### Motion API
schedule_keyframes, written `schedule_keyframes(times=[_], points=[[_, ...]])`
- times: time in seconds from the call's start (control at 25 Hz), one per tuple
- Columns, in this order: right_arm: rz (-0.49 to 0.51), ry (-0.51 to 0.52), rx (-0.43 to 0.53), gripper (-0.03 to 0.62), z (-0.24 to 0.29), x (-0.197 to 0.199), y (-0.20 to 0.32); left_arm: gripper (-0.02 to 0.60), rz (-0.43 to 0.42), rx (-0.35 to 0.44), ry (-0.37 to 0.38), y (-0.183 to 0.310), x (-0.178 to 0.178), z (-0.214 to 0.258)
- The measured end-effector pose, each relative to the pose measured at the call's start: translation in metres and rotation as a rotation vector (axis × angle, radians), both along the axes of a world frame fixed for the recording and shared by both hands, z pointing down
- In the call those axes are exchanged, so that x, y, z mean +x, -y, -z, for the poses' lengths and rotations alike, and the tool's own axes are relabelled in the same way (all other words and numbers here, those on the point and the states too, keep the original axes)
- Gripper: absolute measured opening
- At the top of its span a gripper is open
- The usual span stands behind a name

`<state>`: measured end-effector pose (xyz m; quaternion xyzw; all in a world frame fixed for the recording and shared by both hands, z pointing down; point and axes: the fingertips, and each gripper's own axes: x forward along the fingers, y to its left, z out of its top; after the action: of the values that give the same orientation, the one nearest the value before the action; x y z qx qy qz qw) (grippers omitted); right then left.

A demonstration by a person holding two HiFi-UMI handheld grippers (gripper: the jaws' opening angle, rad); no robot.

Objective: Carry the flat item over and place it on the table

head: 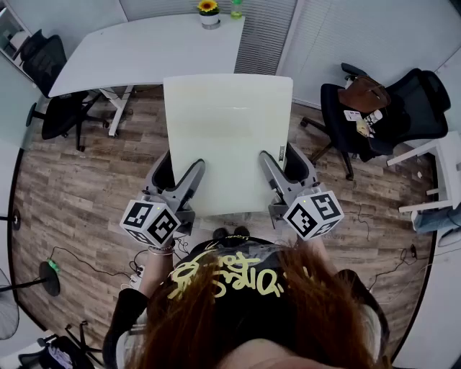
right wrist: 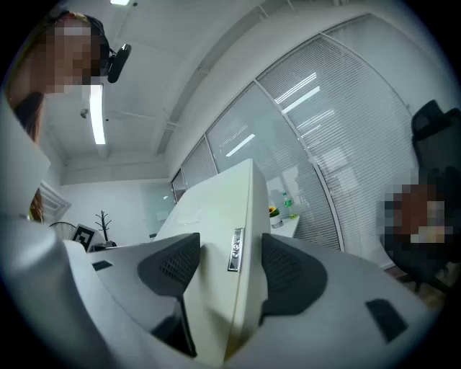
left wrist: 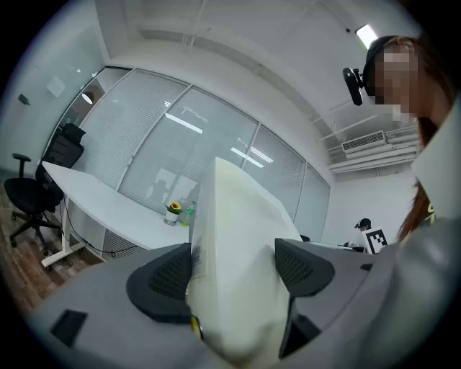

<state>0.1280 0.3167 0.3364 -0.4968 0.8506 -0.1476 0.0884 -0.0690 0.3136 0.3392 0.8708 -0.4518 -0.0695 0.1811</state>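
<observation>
The flat item is a cream-white panel [head: 227, 137], held level in the air over the wooden floor. My left gripper [head: 178, 171] is shut on its near left edge and my right gripper [head: 284, 162] is shut on its near right edge. In the left gripper view the panel [left wrist: 238, 216] stands edge-on between the black pads of the left gripper [left wrist: 234, 270]. In the right gripper view the panel [right wrist: 216, 209] fills the right gripper [right wrist: 227, 263], with a small metal plate [right wrist: 234, 250] on its edge. The white table [head: 144, 50] lies ahead, to the left.
A potted yellow flower [head: 208, 13] and a green bottle [head: 236, 9] stand at the table's far right end. Black office chairs are at the left [head: 50, 68] and right [head: 374, 108], one holding a brown bag [head: 364, 92]. Another white desk [head: 432, 155] stands at the right; cables lie on the floor.
</observation>
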Motion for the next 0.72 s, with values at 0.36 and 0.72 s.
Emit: schedule_keyframes(times=[0.36, 0.72], points=[[0.006, -0.009, -0.001, 0.264, 0.0006, -0.0002, -0.0004, 0.362, 0.002, 0.004, -0.001, -0.0004, -0.0005, 0.0000], [0.000, -0.014, 0.001, 0.264, -0.0002, 0.0005, -0.0017, 0.362, 0.002, 0.004, -0.002, -0.0022, 0.0002, -0.0011]])
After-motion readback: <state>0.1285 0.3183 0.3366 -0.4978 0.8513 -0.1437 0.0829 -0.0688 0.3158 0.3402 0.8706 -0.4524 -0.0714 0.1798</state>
